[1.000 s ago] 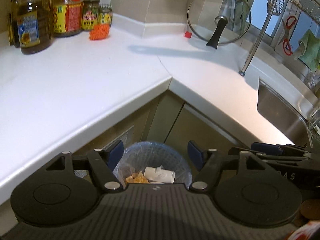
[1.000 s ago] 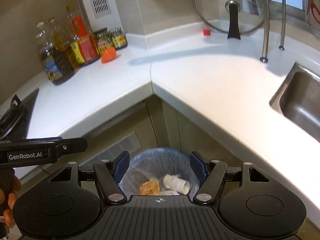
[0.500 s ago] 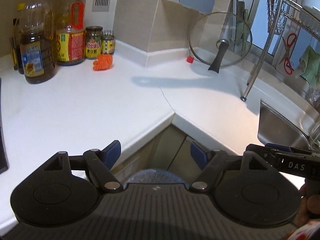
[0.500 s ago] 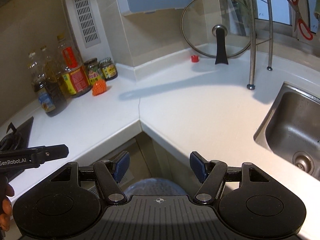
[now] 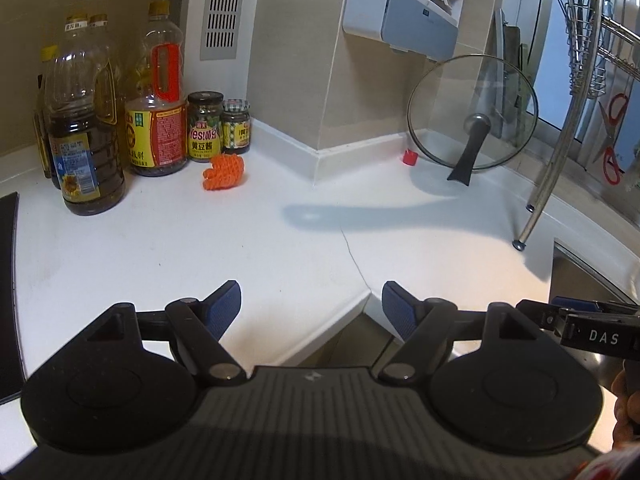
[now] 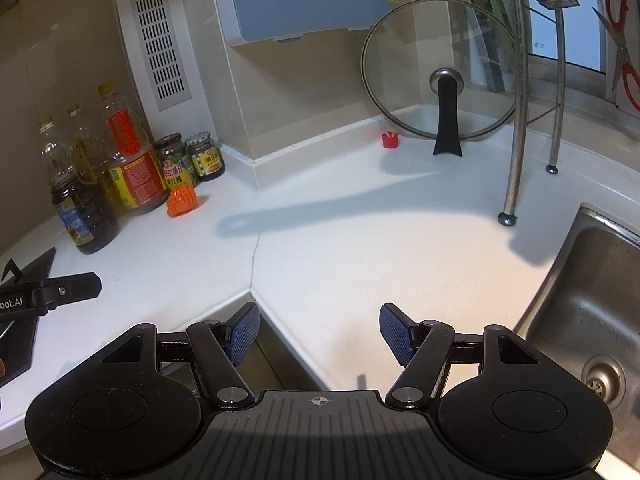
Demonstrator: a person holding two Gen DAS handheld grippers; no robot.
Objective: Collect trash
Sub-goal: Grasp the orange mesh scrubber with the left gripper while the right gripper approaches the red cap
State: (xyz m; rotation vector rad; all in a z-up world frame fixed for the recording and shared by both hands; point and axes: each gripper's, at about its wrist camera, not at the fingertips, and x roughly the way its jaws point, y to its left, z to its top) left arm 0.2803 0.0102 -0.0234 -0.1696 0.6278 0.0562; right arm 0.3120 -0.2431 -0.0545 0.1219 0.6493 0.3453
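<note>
Containers: the oil bottles (image 5: 90,152) stand at the back left of the counter (image 5: 248,248); the front one holds dark liquid in its lower part, the one with the red label (image 6: 134,168) is partly filled with yellow oil; two lidded jars (image 5: 205,128) stand just beside them with contents I cannot identify; the sink (image 6: 580,308) at right shows a bare steel basin and drain.

Task item: a crumpled orange piece (image 5: 224,171) lies on the counter just in front of the jars; a small red cap (image 6: 390,139) sits near the glass lid (image 6: 440,68), which leans upright in the corner.

Change from the earlier frames: a second ago the blue-lined bin with paper and orange scraps filled the space between my fingers in both views; it is now out of sight, and both views look across the counter top instead.

My left claw (image 5: 312,306) is spread wide and grips nothing; my right claw (image 6: 319,332) is likewise spread and empty.

Edges and room: the counter's inner corner edge lies directly under both claws; the white surface from there to the orange piece is unobstructed; the rack legs (image 6: 516,128) stand near the sink rim; the hob edge (image 5: 8,280) borders the far left.
</note>
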